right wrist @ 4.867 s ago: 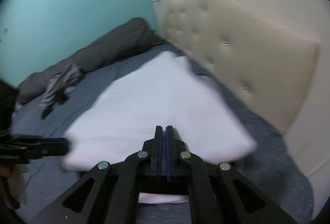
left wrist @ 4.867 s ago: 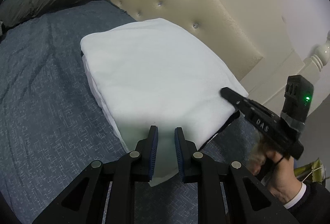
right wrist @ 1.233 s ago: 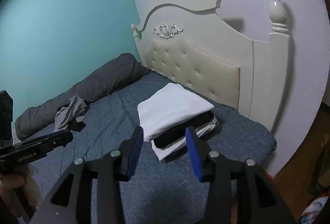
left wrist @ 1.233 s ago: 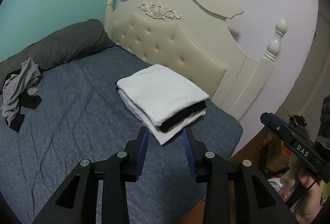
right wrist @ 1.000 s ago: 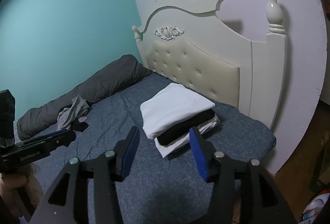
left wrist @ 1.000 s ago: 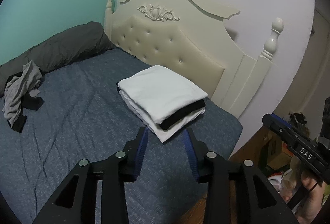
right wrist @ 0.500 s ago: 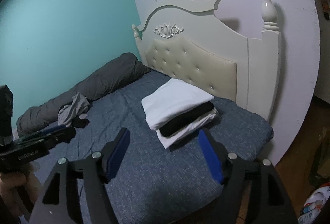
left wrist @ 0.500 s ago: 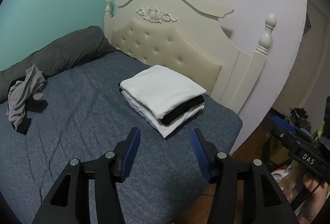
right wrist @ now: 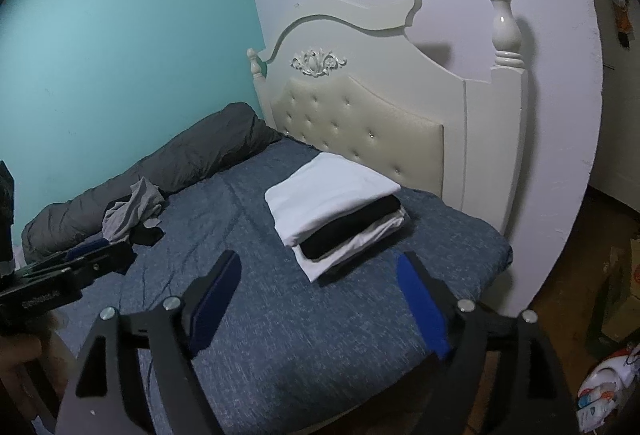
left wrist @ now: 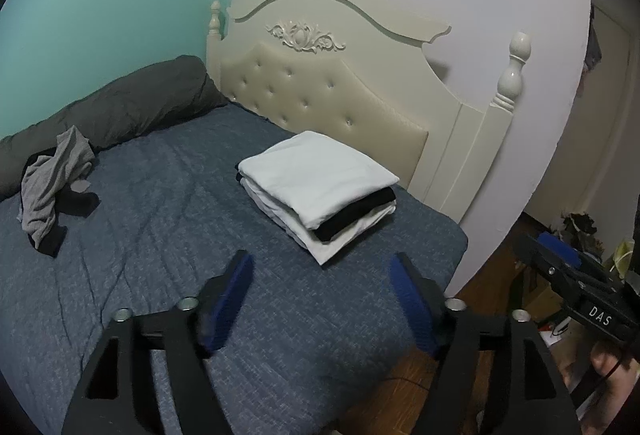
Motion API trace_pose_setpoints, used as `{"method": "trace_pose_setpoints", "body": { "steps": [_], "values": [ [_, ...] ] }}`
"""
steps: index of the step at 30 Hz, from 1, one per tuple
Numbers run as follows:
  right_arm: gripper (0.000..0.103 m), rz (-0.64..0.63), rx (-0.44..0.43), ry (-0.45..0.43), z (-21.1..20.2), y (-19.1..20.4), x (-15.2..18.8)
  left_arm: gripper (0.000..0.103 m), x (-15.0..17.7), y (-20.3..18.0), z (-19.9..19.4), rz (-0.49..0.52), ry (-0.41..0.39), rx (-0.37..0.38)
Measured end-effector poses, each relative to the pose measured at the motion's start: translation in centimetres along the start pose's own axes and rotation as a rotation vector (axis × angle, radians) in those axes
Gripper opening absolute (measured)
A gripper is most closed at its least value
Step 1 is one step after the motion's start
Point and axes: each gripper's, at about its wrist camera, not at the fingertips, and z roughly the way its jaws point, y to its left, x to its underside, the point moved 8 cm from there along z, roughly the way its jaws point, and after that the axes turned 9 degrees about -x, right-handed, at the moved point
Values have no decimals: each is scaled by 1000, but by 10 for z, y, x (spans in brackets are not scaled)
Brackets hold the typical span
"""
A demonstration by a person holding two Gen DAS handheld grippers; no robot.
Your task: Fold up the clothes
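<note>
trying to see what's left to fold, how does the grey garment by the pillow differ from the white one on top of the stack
The grey garment lies crumpled and unfolded; the white garment is folded flat into a neat rectangle. The grey one lies loose on the bedspread against the dark pillow; the white one tops a stack, over a black piece, near the headboard. Both rest on the bed, and neither gripper touches them.

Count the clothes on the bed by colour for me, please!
White folded clothes in the stack: 2 (top one, bottom one)
Black folded garment in the stack: 1
Grey crumpled garment by the dark bolster: 1
Total: 4
</note>
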Motion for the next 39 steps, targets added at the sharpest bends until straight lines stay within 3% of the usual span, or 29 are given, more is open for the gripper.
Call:
{"method": "trace_pose_setpoints", "body": {
  "steps": [18, 22, 28, 39],
  "values": [
    [86, -14, 27, 6, -18, 21, 12, 99, 14, 14, -16, 6, -6, -23],
    [91, -15, 24, 13, -19, 24, 17, 103, 16, 16, -21, 8, -13, -19],
    [98, -31, 33, 9, -21, 28, 23, 103, 19, 22, -23, 3, -13, -31],
    [101, -33, 44, -4, -30, 35, 29, 103, 26, 27, -33, -5, -13, -37]
  ]
}}
